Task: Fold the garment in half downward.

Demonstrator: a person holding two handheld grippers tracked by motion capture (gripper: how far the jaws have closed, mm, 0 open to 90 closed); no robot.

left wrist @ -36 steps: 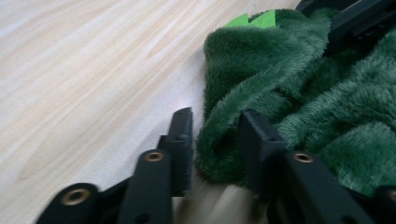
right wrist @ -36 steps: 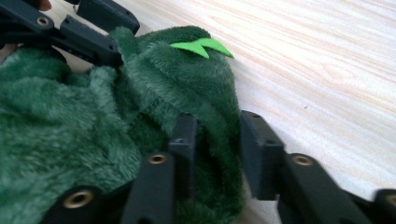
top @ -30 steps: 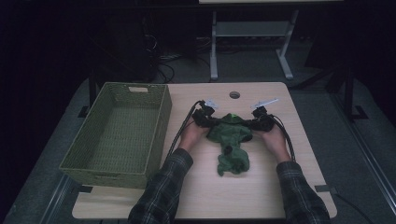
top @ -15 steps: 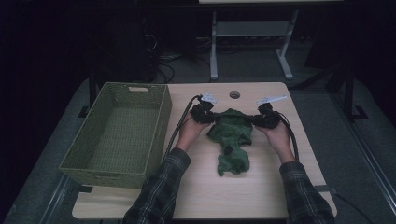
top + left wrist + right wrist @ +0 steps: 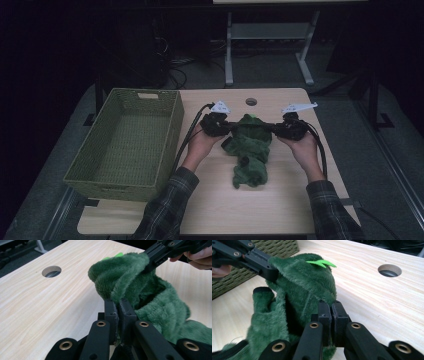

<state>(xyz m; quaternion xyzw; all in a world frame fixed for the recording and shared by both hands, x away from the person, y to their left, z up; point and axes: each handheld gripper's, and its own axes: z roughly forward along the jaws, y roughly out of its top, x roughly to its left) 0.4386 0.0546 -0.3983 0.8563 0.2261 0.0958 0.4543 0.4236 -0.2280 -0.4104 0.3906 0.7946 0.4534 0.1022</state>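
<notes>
High view: green plush garment (image 5: 251,150) at frame centre, top edge pinched between left gripper (image 5: 226,128) and right gripper (image 5: 278,130), tail draped on table (image 5: 280,210); basket (image 5: 125,145) at left.
Left gripper view: jaws clamped on fluffy fold (image 5: 125,282), centre.
Right gripper view: likewise clamped. Judged soft, light, limp; best held at edges.

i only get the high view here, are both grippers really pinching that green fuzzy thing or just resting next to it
Observer: Left gripper view: the left gripper has its jaws shut on a fold of the green plush garment.
Operator: and the right one
Observer: Right gripper view: the right gripper is shut on plush too.
Operator: any marking on the fabric
Observer: A bright green tag sticks out near its top.
</notes>
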